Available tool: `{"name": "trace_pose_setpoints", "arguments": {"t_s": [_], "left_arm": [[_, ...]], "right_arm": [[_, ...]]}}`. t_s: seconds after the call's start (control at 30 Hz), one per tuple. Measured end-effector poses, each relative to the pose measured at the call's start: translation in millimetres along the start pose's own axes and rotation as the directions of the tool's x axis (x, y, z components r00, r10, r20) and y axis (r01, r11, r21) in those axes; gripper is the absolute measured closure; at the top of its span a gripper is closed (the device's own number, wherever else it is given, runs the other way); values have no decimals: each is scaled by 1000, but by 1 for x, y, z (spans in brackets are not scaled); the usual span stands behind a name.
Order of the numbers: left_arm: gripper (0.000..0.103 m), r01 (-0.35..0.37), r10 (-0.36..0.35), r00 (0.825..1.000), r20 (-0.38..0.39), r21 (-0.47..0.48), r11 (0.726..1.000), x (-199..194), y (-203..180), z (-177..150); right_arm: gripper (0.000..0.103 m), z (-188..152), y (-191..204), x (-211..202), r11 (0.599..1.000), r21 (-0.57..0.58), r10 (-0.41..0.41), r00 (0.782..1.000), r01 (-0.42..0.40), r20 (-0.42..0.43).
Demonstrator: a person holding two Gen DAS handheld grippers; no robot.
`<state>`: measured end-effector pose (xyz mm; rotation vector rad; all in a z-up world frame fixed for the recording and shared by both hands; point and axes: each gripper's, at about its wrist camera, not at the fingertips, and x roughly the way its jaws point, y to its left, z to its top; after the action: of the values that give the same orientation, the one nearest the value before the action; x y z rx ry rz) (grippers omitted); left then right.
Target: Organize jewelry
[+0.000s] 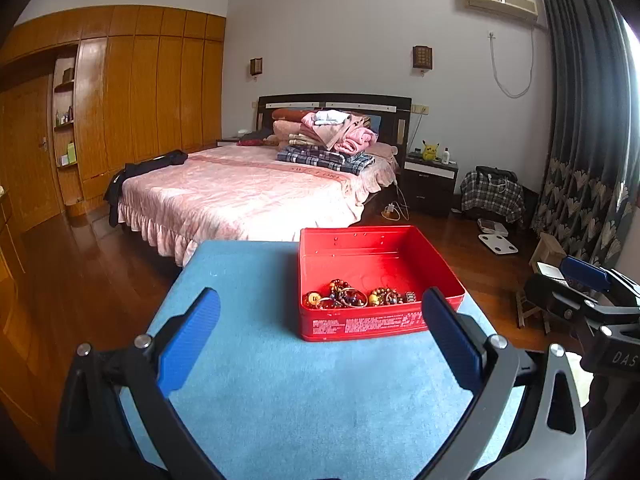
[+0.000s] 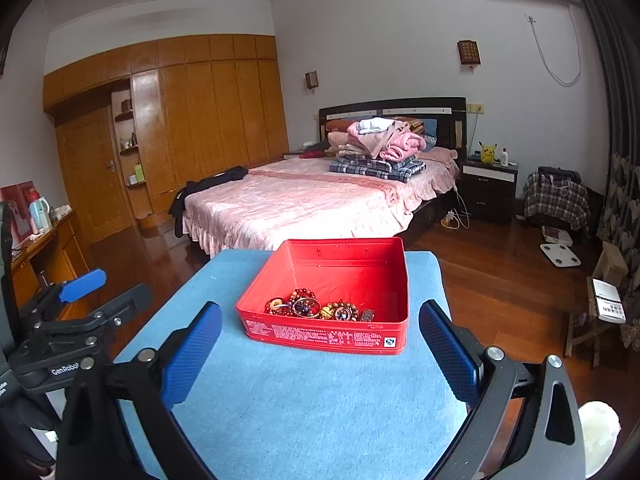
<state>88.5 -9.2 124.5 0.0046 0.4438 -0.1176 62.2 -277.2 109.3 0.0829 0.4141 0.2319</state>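
Though neither tool touches anything yet, both hang over the near part of the blue mat, short of the red tin; left gripper has its jaws spread wide and empty, its right blue pad just at the tin's near right corner in that view; right gripper likewise spread and empty, the tin's front wall between its pads.

Left to right inside the tin: the left half of the floor near the front wall carries a round amber piece, then a knot of beaded bracelets with a thin bangle ring among them, then a second beaded coil, then a small metal-link piece furthest right; the tin's back half is bare; no lid seen; no jewelry on the mat outside the tin.

Handling, as judgement: beads look hard, smooth and light, strung on cord, so each bracelet should be limp and apt to drag its neighbours when lifted; tangling likely; best taken by pinching across one strand at the outer edge of the pile, not at the middle of the knot; the bangle is stiff and could slip off smooth pads; the tin looks thin, light metal and may slide on the mat if nudged, so steadying its wall with the other tool seems wise.
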Motion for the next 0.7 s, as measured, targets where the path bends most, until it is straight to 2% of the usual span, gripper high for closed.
{"name": "trace_pose_setpoints", "arguments": {"t_s": [0.7], "left_arm": [[5, -2, 2, 1000, 18, 2, 1000, -10, 1, 6]], "right_arm": [[6, 3, 3, -6, 1000, -15, -1, 1000, 1, 8]]}}
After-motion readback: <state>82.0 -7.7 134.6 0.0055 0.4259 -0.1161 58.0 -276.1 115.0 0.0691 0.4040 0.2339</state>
